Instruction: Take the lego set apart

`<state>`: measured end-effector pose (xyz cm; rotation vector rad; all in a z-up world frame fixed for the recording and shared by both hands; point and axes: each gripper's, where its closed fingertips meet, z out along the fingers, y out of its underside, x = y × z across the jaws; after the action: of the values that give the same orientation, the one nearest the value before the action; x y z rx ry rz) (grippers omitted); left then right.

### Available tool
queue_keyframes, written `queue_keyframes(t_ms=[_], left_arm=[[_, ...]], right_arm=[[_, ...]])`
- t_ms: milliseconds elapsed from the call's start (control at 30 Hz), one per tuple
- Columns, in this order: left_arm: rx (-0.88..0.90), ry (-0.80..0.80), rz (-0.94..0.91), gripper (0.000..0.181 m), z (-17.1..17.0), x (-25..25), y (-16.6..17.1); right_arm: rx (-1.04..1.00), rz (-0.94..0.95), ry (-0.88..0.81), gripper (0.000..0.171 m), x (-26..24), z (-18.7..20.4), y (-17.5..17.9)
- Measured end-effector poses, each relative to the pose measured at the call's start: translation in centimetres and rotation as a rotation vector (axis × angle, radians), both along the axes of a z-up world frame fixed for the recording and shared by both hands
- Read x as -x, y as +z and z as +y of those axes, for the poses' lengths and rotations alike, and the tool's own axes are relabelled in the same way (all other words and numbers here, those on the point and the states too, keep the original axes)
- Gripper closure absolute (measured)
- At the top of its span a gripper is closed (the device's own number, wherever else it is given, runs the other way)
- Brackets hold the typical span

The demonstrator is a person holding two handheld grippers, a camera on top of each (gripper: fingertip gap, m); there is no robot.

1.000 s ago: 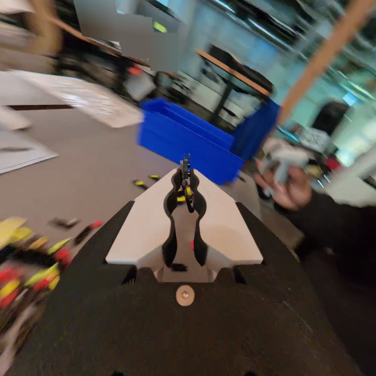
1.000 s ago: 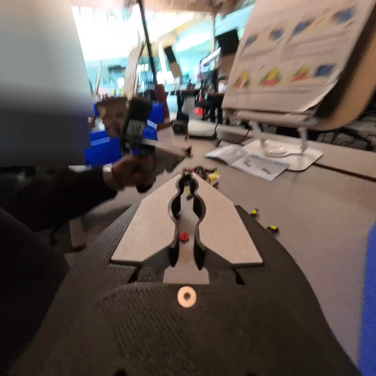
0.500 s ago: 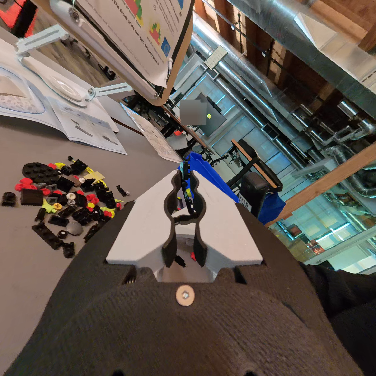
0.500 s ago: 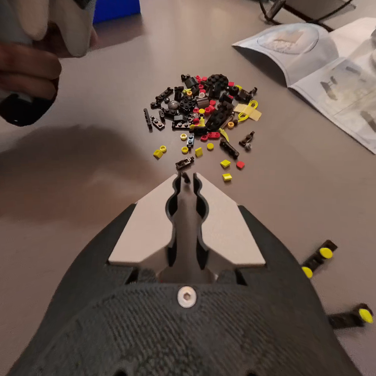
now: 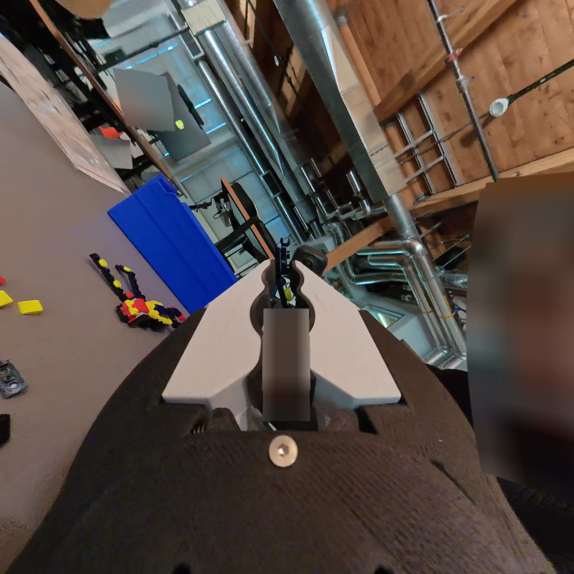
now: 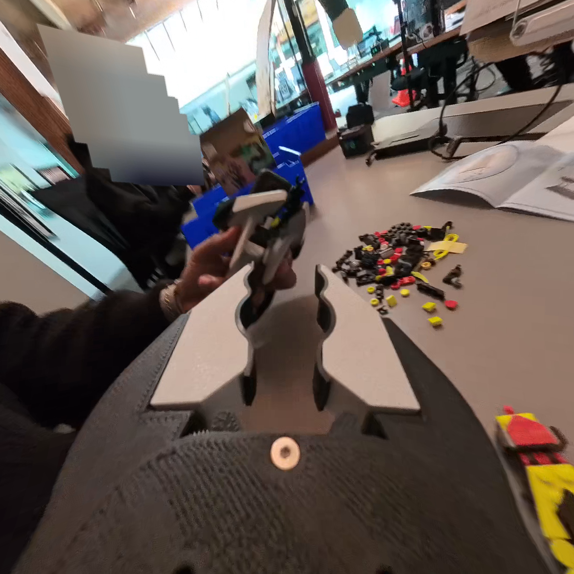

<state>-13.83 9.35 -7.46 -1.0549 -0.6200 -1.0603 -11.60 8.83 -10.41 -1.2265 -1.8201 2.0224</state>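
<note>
Lego set, part dismantled: thin black strip piece [image 5: 283, 261] clamped upright in my left gripper [image 5: 283, 264], held aloft off the grey table [image 5: 56, 236]. Red, yellow and black remnant body [image 5: 146, 310] lies beside a blue plastic bin [image 5: 167, 248]. Loose pile of small bricks [image 6: 400, 261] near a white booklet [image 6: 509, 183]. My right gripper [image 6: 282, 273]: fingers spread apart, empty.

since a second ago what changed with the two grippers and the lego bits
The right gripper has opened; half a second ago its jaws were nearly together, aimed down at the loose pile. It has since tilted up toward the left gripper, held raised above the table. The left gripper stays shut on the thin black lego piece. The pile and the booklet lie as before.
</note>
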Motion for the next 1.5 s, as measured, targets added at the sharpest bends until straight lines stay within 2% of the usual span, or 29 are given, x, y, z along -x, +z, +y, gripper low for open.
queue_keyframes(t_ms=[133, 267, 367, 433, 600, 767, 867, 967, 1033, 1133, 1333, 1367, 1400, 1433, 1500], left_arm=[[0.039, -0.020, 0.060, 0.175, 1.3, -1.3, -0.3], [0.086, -0.013, 0.108, 0.175, 2.3, -2.0, -0.8], [0.099, -0.023, 0.123, 0.175, 2.6, -2.4, -1.0], [0.099, -0.028, 0.115, 0.174, 2.7, -2.5, -1.0], [0.081, -0.075, 0.072, 0.176, 2.6, -3.0, -0.9], [0.043, -0.216, 0.021, 0.172, 2.2, -4.3, -0.8], [0.149, -0.228, 0.120, 0.175, 2.8, -5.1, -1.8], [0.182, -0.202, 0.173, 0.174, 3.1, -5.3, -2.0], [0.183, -0.192, 0.168, 0.166, 3.1, -5.2, -2.1], [0.188, -0.215, 0.187, 0.174, 3.2, -5.7, -2.1], [0.275, -0.086, 0.296, 0.176, 3.1, -3.7, -1.3], [0.278, -0.009, 0.272, 0.175, 2.9, -2.5, -1.0], [0.209, 0.140, 0.171, 0.175, 1.2, 0.9, 0.3], [0.142, 0.220, 0.071, 0.175, -1.5, 4.1, 1.1], [0.260, 0.323, 0.162, 0.175, -5.5, 7.3, -0.1]], right_arm=[[0.210, -0.097, 0.034, 0.132, -0.1, 0.3, 0.5], [0.283, -0.166, 0.072, 0.135, -0.2, -0.1, -0.2], [0.300, -0.175, 0.089, 0.144, -0.3, -0.3, -0.2], [0.312, -0.162, 0.105, 0.162, -0.5, -0.2, 0.1], [0.180, -0.151, 0.165, 0.167, -1.4, 0.2, 0.0], [-0.012, -0.143, 0.200, 0.168, -3.4, 1.2, -0.4], [-0.068, -0.159, 0.183, 0.167, -4.2, 1.6, -1.3], [-0.068, -0.182, 0.182, 0.167, -4.3, 1.6, -1.7], [-0.038, -0.206, 0.211, 0.167, -4.5, 1.3, -1.6], [-0.027, -0.227, 0.220, 0.167, -4.7, 1.2, -1.7], [0.099, -0.264, 0.172, 0.167, -3.6, 2.1, -0.3], [0.083, -0.273, 0.193, 0.167, -3.9, 2.0, -0.7], [0.011, -0.309, 0.220, 0.167, -4.5, 1.6, -2.0], [-0.044, -0.313, 0.200, 0.167, -4.6, 1.6, -3.0], [0.045, -0.284, 0.172, 0.168, -4.5, 1.5, -1.5]])
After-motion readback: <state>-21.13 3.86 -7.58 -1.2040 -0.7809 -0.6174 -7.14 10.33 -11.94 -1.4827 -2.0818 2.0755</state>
